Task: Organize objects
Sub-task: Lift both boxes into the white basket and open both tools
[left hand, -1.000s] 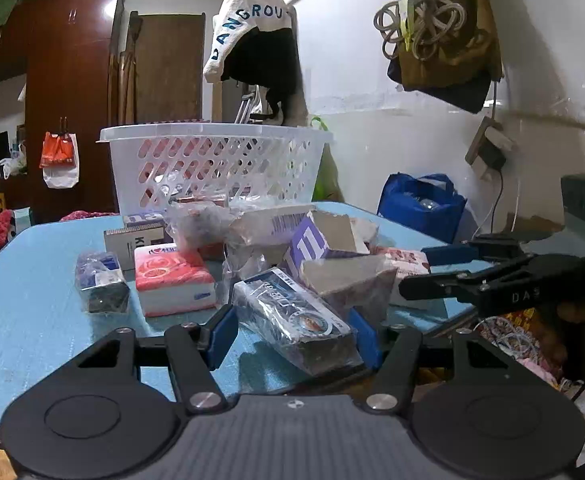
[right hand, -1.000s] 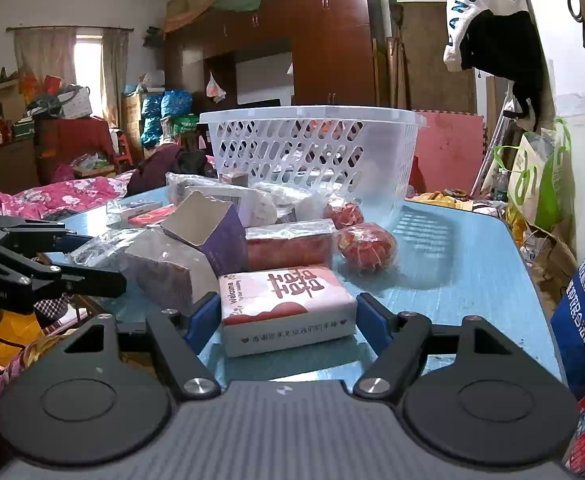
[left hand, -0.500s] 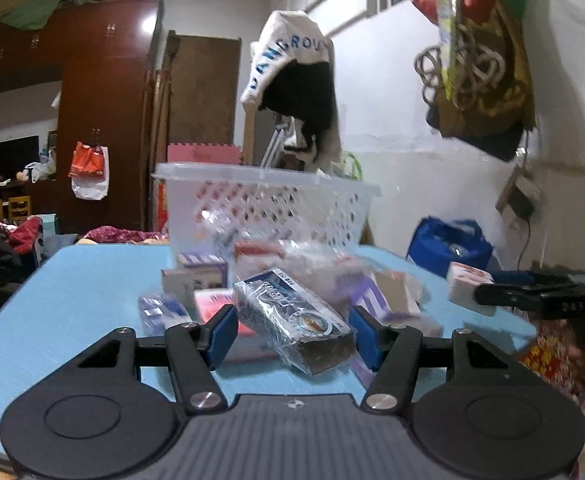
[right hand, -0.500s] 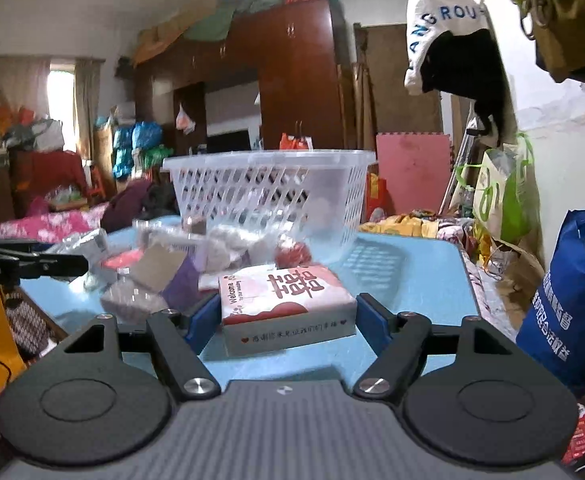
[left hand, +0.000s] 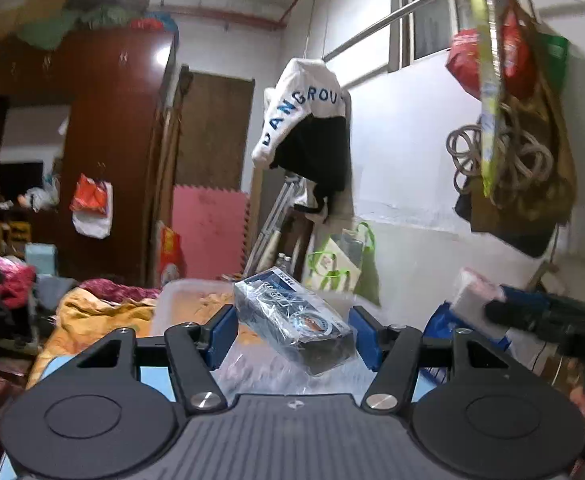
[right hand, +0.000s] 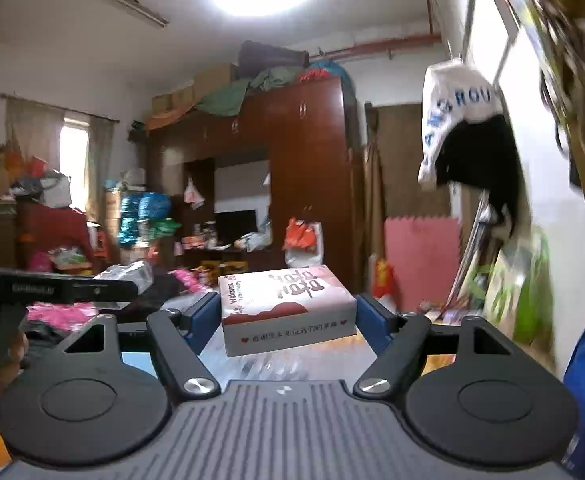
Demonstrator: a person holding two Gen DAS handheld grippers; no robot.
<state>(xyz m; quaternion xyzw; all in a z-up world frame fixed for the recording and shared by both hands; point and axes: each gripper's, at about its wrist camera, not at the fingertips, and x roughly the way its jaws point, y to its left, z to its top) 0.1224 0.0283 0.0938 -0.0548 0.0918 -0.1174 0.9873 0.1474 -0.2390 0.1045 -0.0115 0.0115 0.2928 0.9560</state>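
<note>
My left gripper [left hand: 292, 330] is shut on a dark plastic-wrapped pack [left hand: 292, 320] and holds it high, just above the rim of the white basket [left hand: 188, 292]. My right gripper [right hand: 288, 312] is shut on a pink-and-white tissue pack [right hand: 286, 308], also lifted, with blurred clear basket plastic [right hand: 260, 360] beneath it. In the left wrist view the right gripper [left hand: 532, 316] shows at the right with the tissue pack [left hand: 472, 300]. In the right wrist view the left gripper [right hand: 60, 288] shows at the left with its wrapped pack [right hand: 126, 274].
A strip of blue table [left hand: 154, 378] shows under the left gripper. A white and black garment [left hand: 308, 128] hangs on the wall ahead. Bags [left hand: 508, 136] hang at the upper right. A brown wardrobe [right hand: 292, 168] and piles of clutter fill the room behind.
Both grippers have risen and tilted upward with their packs. The pile of items on the table has dropped out of view and the basket rim now sits just below the fingers.
</note>
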